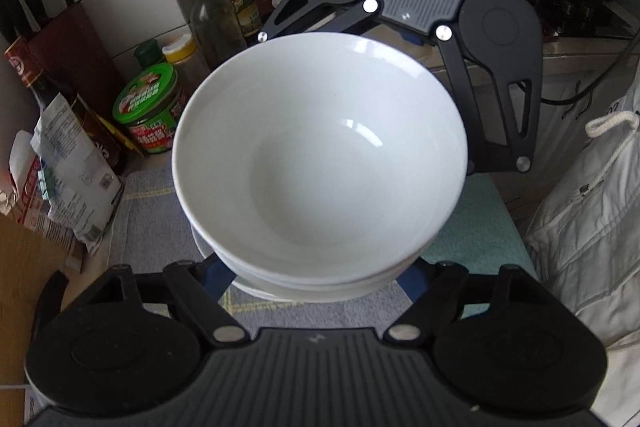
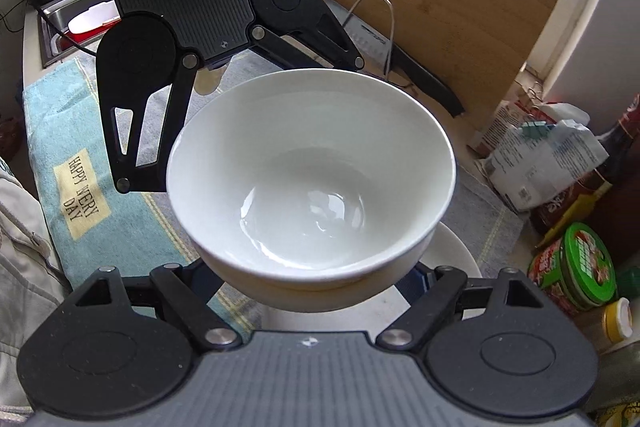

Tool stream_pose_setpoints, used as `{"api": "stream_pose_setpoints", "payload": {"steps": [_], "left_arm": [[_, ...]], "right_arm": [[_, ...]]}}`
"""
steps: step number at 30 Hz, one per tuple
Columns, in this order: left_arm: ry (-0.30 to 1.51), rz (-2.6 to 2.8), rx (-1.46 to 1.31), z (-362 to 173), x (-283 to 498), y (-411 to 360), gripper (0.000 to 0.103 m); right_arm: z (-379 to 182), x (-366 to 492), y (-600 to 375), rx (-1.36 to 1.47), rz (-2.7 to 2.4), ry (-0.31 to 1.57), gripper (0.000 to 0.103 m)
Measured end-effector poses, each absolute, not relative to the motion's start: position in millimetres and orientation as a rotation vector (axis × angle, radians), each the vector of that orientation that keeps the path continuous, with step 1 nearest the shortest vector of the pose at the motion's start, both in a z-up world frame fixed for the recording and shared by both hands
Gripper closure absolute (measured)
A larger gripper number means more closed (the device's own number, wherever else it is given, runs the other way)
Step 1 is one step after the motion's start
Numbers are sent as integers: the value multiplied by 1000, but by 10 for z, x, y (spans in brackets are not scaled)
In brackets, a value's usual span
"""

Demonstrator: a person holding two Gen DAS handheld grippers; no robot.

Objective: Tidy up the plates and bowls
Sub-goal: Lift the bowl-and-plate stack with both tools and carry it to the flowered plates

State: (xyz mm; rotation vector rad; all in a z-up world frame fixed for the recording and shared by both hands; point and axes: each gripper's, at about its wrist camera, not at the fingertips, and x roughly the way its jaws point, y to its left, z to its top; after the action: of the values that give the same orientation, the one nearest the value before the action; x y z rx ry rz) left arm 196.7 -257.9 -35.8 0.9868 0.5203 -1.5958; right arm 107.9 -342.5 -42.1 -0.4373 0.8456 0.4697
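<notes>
A white bowl (image 1: pixel 320 155) fills the middle of both views (image 2: pixel 312 183). It sits above a second white bowl (image 1: pixel 312 281), and a white plate (image 2: pixel 456 251) lies under them on the towel. My left gripper (image 1: pixel 316 271) reaches around the bowl from one side and my right gripper (image 2: pixel 316 275) from the opposite side; each also shows in the other's view (image 2: pixel 224 67) (image 1: pixel 384 27). The jaws of both are spread wide about the bowl's lower wall. The fingertips are hidden under the bowl, so contact is unclear.
A blue-and-grey towel (image 2: pixel 72 155) covers the counter. Bottles, a green-lidded jar (image 1: pixel 150 107) and a paper packet (image 1: pixel 68 167) crowd one side. A knife block (image 1: pixel 64 39), a bamboo cutting board (image 2: pixel 440 7) and a sink (image 2: pixel 76 23) stand around.
</notes>
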Motion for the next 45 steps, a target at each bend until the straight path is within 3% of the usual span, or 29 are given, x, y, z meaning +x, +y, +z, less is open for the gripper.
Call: {"api": "stream_pose_setpoints", "payload": {"steps": [17,45], "left_arm": [[553,-1614,1040,-625,2104,-3124,21],[610,-1641,1027,-820,2198,-3269,21]], "right_arm": [[-662,1205,-3902,-406,427,875,13],[-843,1321,-3989,-372,429,927,13]]}}
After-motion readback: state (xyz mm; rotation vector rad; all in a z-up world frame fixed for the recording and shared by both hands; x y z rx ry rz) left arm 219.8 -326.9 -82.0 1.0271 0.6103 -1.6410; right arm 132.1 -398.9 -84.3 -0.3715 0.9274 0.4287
